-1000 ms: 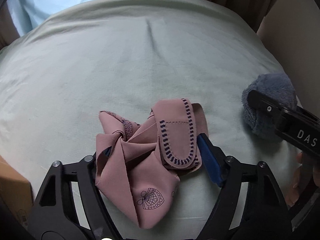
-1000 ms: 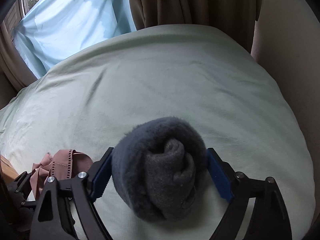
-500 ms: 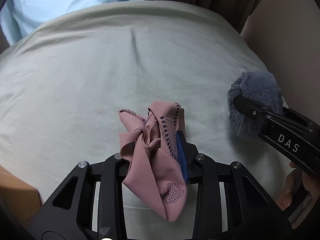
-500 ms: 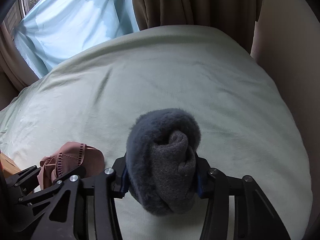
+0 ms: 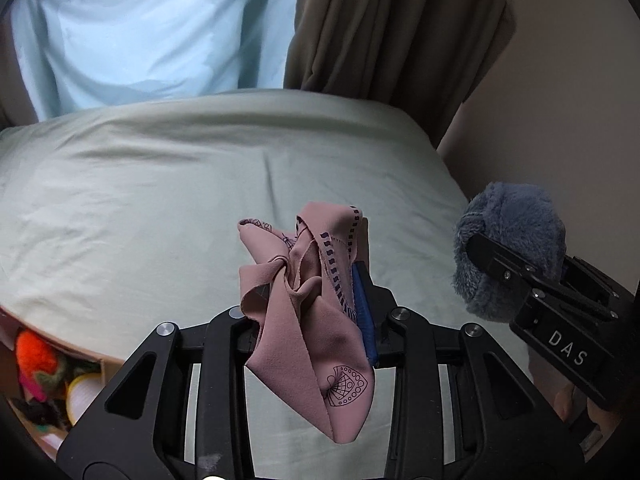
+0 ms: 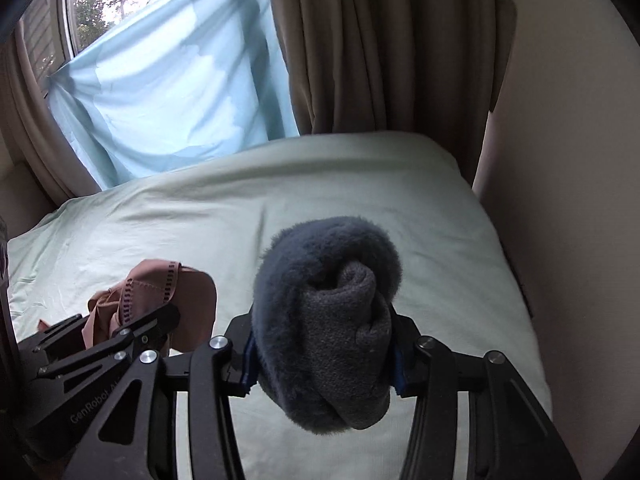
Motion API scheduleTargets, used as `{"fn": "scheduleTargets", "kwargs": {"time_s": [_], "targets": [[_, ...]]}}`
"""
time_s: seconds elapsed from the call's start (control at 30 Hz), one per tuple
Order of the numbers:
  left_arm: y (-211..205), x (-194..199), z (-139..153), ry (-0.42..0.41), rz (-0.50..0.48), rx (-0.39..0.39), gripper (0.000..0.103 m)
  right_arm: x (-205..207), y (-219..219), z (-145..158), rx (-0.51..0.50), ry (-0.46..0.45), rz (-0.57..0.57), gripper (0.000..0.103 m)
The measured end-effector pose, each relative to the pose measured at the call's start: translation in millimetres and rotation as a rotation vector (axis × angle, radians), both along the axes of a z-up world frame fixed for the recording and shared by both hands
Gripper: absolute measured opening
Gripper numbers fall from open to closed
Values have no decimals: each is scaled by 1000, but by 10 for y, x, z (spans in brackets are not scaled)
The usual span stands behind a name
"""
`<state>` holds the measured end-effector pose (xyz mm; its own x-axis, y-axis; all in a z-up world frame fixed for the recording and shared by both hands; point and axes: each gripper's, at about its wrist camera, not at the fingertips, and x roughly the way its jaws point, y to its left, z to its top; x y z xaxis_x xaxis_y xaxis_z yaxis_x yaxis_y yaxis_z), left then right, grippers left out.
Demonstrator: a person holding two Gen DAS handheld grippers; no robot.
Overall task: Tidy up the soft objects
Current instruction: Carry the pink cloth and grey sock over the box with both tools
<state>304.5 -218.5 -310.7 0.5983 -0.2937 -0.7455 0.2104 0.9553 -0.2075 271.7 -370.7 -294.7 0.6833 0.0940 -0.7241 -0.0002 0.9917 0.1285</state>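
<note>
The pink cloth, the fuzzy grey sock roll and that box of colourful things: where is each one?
pink cloth (image 5: 304,320): left wrist view, its bunched middle.
fuzzy grey sock roll (image 6: 320,320): right wrist view, its front face.
box (image 5: 106,362): left wrist view, its rim, lower left.

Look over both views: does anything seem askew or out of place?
Nothing stands out. The pink cloth hangs crumpled from the left gripper; the grey rolled sock sits clamped in the right gripper.

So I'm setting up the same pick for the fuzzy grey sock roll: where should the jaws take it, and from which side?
Across the middle of the grey sock roll, coming from its open rolled end, as the right gripper holds it now. The bundle is round and fluffy, so a grip at an end could slip off; squeezing its sides keeps the tucked core from unrolling.
</note>
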Motion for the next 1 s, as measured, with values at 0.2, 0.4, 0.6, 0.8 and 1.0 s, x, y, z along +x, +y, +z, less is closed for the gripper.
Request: {"fn": "scheduleTargets", "kwargs": {"time_s": [0.2,0.4,0.6,0.8,1.0], "targets": [[383,-362,853,-51,3,-28,29,-399,398,795,-28,-35,26,45],[1010,-672,1453,-86,28,-31,29,-784,1007,1429,-22,-73,46,45],[1834,-926,1739,-102,61,-14,29,-963,1715,1710,-10,-81,67,45],[2727,-1018,1735,-79,108,1,29,-1016,2480,1694,11,-57,101,45],[3485,-1042,1530,-31,113,29,29,-995,3137,1525,19,-3,108,45]]}}
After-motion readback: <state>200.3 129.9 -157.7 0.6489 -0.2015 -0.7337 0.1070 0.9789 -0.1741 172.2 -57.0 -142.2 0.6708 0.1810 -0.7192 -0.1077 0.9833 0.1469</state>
